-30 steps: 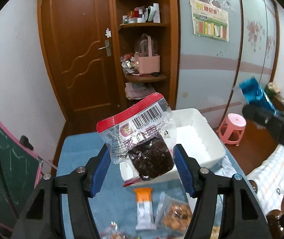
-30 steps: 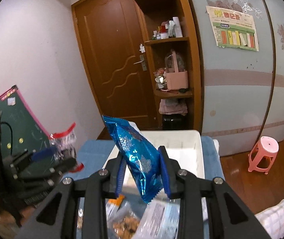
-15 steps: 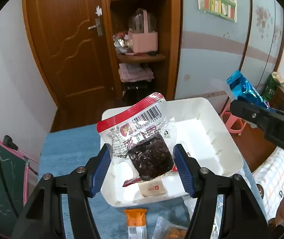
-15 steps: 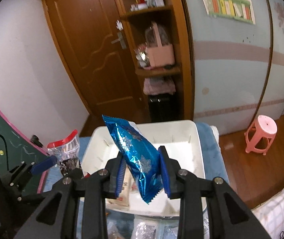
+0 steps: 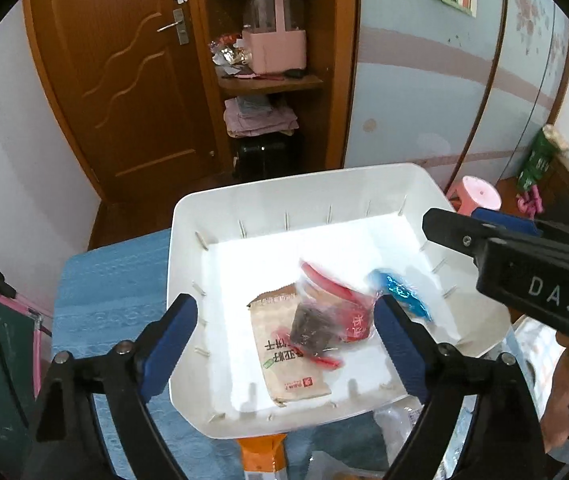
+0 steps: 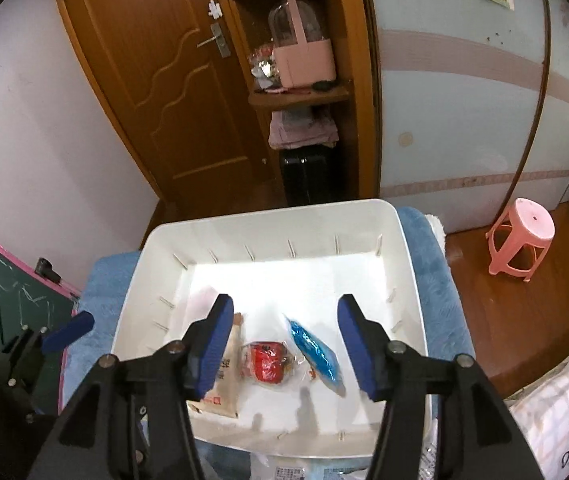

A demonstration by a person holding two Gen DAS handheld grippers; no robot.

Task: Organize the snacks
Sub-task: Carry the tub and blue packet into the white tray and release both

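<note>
White bin (image 6: 400,236) holding brown packet (image 5: 284,352), red-sealed packet (image 6: 266,362), blue packet (image 6: 318,354), both hand-held grippers opening, empty

A smooth, glossy white plastic bin (image 6: 408,264) is seen on a blue, textured cloth cover (image 5: 112,292). Within it, a matt kraft-paper packet (image 5: 284,364), a shiny blue foil packet (image 6: 316,352) and a clear glossy red-printed film packet (image 6: 268,364) are noted.
</note>
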